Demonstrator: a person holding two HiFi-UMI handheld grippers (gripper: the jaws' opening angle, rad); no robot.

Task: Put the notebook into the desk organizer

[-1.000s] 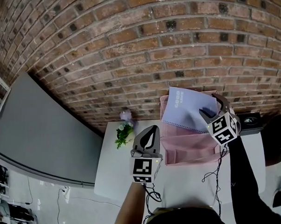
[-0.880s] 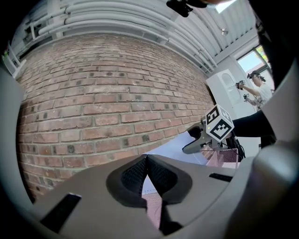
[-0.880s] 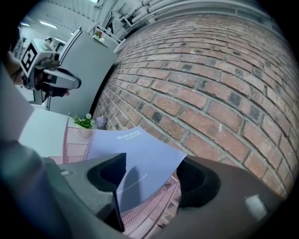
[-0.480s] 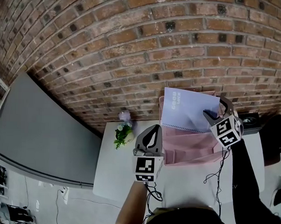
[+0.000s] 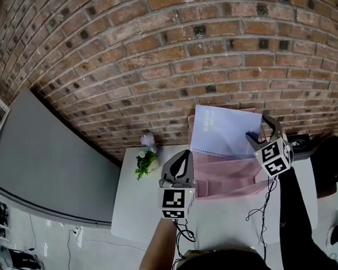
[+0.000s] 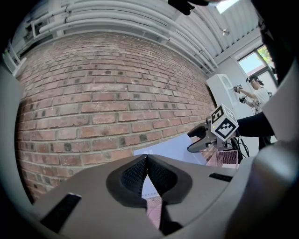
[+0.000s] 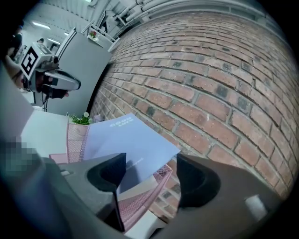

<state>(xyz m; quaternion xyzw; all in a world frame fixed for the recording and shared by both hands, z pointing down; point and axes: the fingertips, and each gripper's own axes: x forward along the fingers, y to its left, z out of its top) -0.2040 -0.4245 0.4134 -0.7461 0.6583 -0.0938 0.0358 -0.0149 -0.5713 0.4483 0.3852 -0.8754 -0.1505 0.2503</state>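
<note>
**Notebook in organizer**

Our right tool point(image 7: 149, 179) stands apart at the edge of the thin lilac spiral-bound notebook point(image 7: 126, 135), which leans in the pink mesh desk organizer's point(image 5: 229, 174) rear section. Our left tool point(image 6: 146, 162) is together, empty. We judge the notebook light and flexible; grip it near the spine.

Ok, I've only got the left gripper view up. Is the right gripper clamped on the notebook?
Observer: No. The right gripper view shows the right gripper with its jaws apart and a corner of the notebook between them.
Operator: Is the notebook inside the organizer?
Observer: In the head view it stands in the back section of the pink desk organizer and tilts towards the brick wall.
Operator: Anything beside the organizer I should avoid?
Observer: A small plant stands on the table to the organizer's left, apart from it.
</note>
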